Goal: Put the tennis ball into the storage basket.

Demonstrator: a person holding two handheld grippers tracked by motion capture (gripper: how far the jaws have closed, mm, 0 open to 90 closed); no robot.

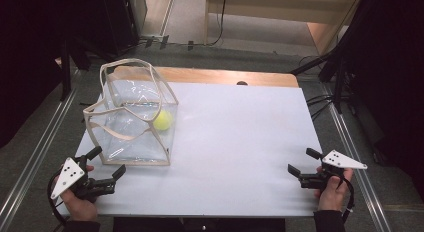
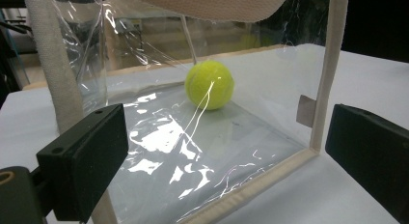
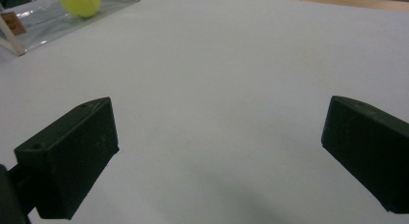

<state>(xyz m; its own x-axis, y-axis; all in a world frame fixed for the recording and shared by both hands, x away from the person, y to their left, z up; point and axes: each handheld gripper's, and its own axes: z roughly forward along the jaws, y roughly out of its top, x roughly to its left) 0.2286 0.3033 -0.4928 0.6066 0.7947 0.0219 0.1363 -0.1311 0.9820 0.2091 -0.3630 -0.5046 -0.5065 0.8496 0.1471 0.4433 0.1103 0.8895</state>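
Observation:
A clear plastic bag (image 1: 131,117) with cream fabric trim and handles stands upright at the left of the white table (image 1: 235,142). A yellow tennis ball (image 1: 162,120) lies inside it on the bottom, toward the right wall; the left gripper view has the ball (image 2: 210,85) through the clear wall. My left gripper (image 1: 106,162) is open, just in front of the bag's near left corner, jaws apart and empty. My right gripper (image 1: 304,161) is open at the table's near right, low over bare tabletop. The ball (image 3: 80,3) is far off in the right gripper view.
The table's wooden back edge (image 1: 225,76) runs behind the bag. Dark stands and cables (image 1: 325,67) crowd the floor at the right, and metal rails (image 1: 30,157) run along both sides.

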